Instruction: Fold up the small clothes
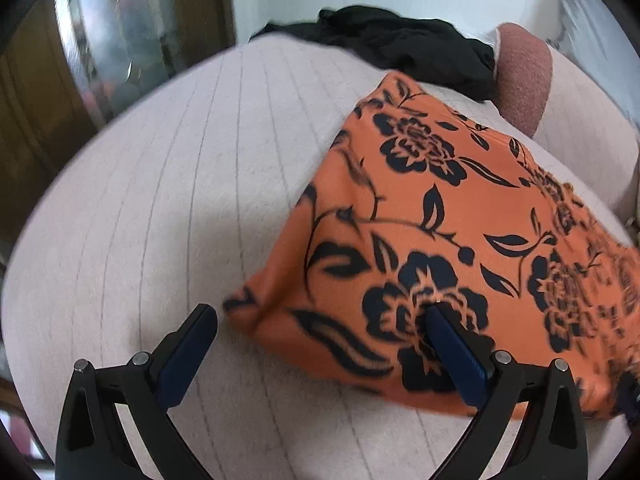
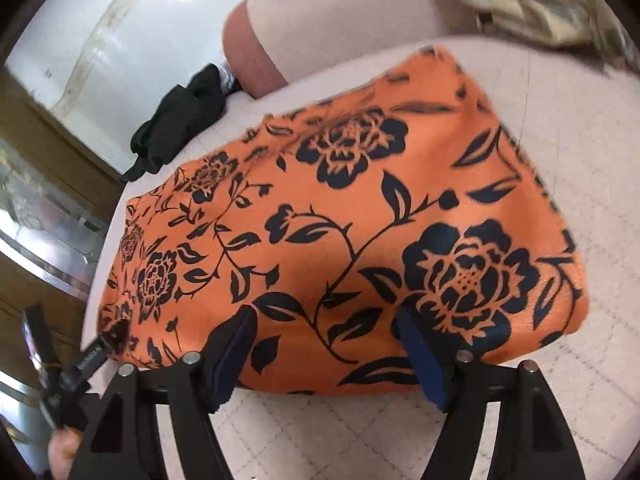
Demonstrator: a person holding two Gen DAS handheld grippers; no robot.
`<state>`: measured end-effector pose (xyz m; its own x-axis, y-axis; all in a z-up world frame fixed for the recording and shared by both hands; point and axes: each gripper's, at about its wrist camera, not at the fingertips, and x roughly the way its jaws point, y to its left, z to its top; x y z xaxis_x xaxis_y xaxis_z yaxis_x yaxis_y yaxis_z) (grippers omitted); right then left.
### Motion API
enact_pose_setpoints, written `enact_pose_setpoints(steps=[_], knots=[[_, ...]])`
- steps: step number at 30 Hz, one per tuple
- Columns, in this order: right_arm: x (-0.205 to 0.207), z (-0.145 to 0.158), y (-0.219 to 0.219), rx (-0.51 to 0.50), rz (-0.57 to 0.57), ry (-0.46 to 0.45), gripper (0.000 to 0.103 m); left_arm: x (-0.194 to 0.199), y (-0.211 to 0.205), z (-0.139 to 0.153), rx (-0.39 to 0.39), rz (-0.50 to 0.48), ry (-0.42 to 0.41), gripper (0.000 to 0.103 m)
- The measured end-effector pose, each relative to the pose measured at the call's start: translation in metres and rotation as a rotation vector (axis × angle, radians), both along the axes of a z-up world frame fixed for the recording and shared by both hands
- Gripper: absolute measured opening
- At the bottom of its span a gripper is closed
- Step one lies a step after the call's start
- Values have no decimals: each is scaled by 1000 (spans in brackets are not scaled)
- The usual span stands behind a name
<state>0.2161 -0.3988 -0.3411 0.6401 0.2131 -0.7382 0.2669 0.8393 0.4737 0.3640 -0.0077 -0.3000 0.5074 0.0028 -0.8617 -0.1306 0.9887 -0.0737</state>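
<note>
Your left gripper (image 1: 322, 350) and right gripper (image 2: 326, 354) both stand with jaws wide and empty over the near edge of the orange floral garment (image 2: 352, 216), which stretches lengthwise away across the bed (image 1: 160, 200).

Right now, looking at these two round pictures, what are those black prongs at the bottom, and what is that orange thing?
No robot here: a person holds a two-fingered gripper in each hand, each carrying a wide-angle camera looking along its fingers. One picture is from the left gripper, the other from the right gripper. Both stand open and hold nothing. The orange thing is a floral cloth with dark flowers, lying on a pale quilted surface. The left gripper straddles a near corner; the right hangs over the near edge. Behind lie a crumpled black garment and a pinkish cushion.
</note>
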Motion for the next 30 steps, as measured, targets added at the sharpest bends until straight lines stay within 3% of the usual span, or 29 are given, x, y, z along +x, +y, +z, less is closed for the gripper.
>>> enact_pose_setpoints(steps=[3,9,12,14,21,23,27,29,30], knots=[[-13,13,-4,95,15,-49,75,-13,12,7,-180,17,75,103],[-34,11,-57,325,-131,-65,75,-44,19,7,-372,25,80,103],[-38,-10,-81,475,-216,-51,75,-40,23,6,-404,37,58,103],[-36,-17,-86,520,-236,-43,75,-31,27,3,-437,35,50,103],[-2,-39,-86,577,-290,-26,77,-3,30,0,-520,57,-21,101],[8,-39,-85,564,-293,-39,77,4,29,-1,-554,57,-43,86],[26,-41,-86,552,-317,-104,76,14,29,-3,-601,79,-67,67],[35,-40,-87,536,-326,-142,76,16,30,-1,-626,73,-79,32],[38,-40,-88,531,-331,-159,75,15,30,0,-629,71,-85,30]])
